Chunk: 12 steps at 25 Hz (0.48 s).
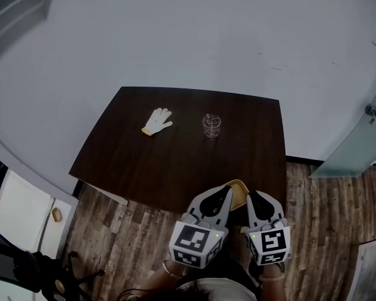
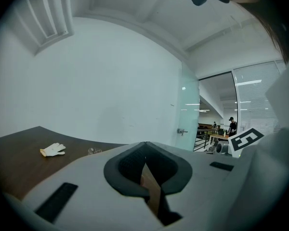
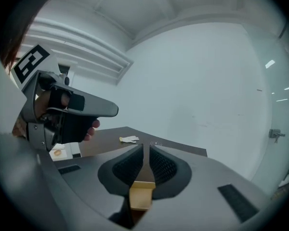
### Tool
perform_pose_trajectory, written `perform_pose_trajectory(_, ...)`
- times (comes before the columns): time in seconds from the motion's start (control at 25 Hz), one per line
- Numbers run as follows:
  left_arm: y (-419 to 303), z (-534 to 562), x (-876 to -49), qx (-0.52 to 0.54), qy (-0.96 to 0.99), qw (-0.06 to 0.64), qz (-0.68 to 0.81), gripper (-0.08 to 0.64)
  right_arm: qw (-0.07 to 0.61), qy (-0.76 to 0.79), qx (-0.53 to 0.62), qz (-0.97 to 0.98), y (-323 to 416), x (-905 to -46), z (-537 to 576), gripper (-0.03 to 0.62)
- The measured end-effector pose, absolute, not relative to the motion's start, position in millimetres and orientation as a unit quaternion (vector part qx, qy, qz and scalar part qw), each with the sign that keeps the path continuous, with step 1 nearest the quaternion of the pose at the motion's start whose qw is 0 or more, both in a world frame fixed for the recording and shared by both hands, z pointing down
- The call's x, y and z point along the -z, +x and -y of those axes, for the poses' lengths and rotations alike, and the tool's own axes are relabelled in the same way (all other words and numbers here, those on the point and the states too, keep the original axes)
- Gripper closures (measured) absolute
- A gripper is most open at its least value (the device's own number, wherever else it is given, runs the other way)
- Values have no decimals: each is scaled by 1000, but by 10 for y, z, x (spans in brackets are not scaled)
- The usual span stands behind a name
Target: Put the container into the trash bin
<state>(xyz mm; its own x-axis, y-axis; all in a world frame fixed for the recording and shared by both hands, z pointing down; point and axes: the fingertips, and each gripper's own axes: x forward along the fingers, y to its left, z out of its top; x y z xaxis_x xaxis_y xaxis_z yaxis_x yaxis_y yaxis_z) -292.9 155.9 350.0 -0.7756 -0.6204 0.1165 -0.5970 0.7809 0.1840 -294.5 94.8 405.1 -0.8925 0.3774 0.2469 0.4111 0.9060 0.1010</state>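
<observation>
Head view steeply down; gripper views level; share table [image 1: 175, 168].

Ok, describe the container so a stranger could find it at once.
Find the dark wooden table. Toward its far edge sit two small things: the clear, see-through container is the right-hand one, unlike the opaque white glove to its left.

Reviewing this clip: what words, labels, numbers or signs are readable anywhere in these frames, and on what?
No readable text anywhere.
left marker cube, right marker cube: black-and-white square code patterns, not words.
glove, container, table: no print visible.
</observation>
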Motion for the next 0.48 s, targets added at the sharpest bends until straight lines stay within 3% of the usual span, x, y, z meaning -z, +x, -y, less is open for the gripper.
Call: perform_pose_trajectory(0.48, -3522, -1422, -3747, 66, 298, 108, 946, 545, 194, -227, 98, 949, -3654, -4820, -707, 525)
